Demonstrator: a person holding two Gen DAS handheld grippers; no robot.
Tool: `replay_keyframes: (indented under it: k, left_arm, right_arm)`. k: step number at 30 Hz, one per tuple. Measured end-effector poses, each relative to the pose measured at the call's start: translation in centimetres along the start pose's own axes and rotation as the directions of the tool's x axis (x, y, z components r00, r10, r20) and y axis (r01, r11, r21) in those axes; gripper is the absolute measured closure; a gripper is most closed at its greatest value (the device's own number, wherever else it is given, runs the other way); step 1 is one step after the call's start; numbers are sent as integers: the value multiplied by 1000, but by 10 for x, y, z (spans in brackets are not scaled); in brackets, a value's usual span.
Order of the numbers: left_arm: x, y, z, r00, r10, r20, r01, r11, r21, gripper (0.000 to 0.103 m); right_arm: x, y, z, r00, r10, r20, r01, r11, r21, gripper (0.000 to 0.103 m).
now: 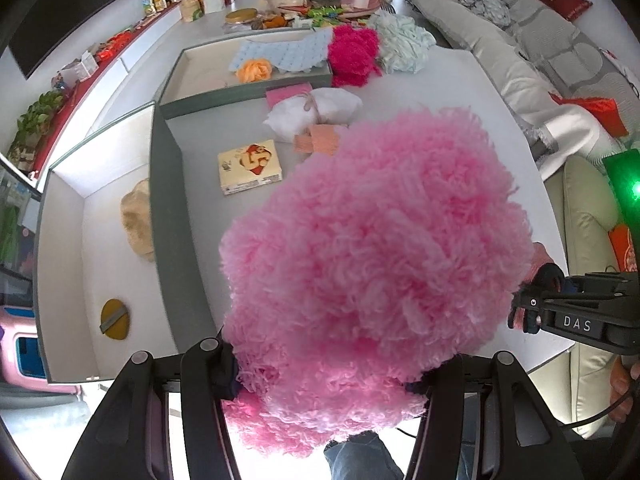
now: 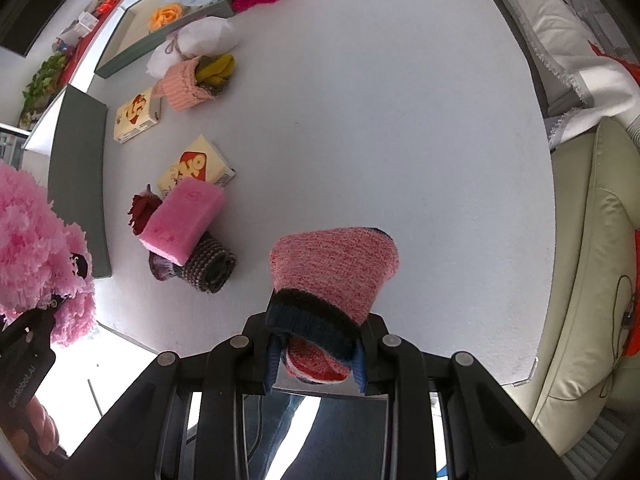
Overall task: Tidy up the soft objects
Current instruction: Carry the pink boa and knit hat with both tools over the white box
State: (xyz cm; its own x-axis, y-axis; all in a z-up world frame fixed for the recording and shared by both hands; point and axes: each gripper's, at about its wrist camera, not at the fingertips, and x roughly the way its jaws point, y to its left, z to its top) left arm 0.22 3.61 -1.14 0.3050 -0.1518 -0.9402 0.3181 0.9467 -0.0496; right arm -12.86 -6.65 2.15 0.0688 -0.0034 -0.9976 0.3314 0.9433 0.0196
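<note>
A big pink fluffy yarn bundle (image 1: pixel 376 256) fills the left wrist view, and my left gripper (image 1: pixel 320 376) is shut on its lower part, above the white table (image 1: pixel 208 216). The bundle (image 2: pixel 36 248) also shows at the left edge of the right wrist view. My right gripper (image 2: pixel 318 360) is shut on a pink knitted hat (image 2: pixel 332 268) with a dark blue cuff, held just above the table's near edge. The hat hides the pads. On the table lie a pink sponge (image 2: pixel 184 220), a striped knitted roll (image 2: pixel 208 264) and a dark red cloth flower (image 2: pixel 144 208).
Two open grey-green boxes stand at the left: the near box (image 1: pixel 60 240) holds a beige fluffy piece (image 1: pixel 138 220) and a yellow oval pad (image 1: pixel 115 319); the far box (image 1: pixel 176 80) holds an orange flower (image 1: pixel 254 70). Tissue packs (image 2: pixel 196 168), a white bag (image 2: pixel 200 40) and a sofa (image 2: pixel 580 240) are nearby.
</note>
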Motion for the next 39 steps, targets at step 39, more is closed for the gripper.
replay_keyframes:
  k: [39]
  left_arm:
    - [-39, 119, -26, 986, 127, 108, -79, 926, -369, 46]
  right_arm:
    - [-38, 127, 27, 997, 18, 77, 6, 955, -296, 72]
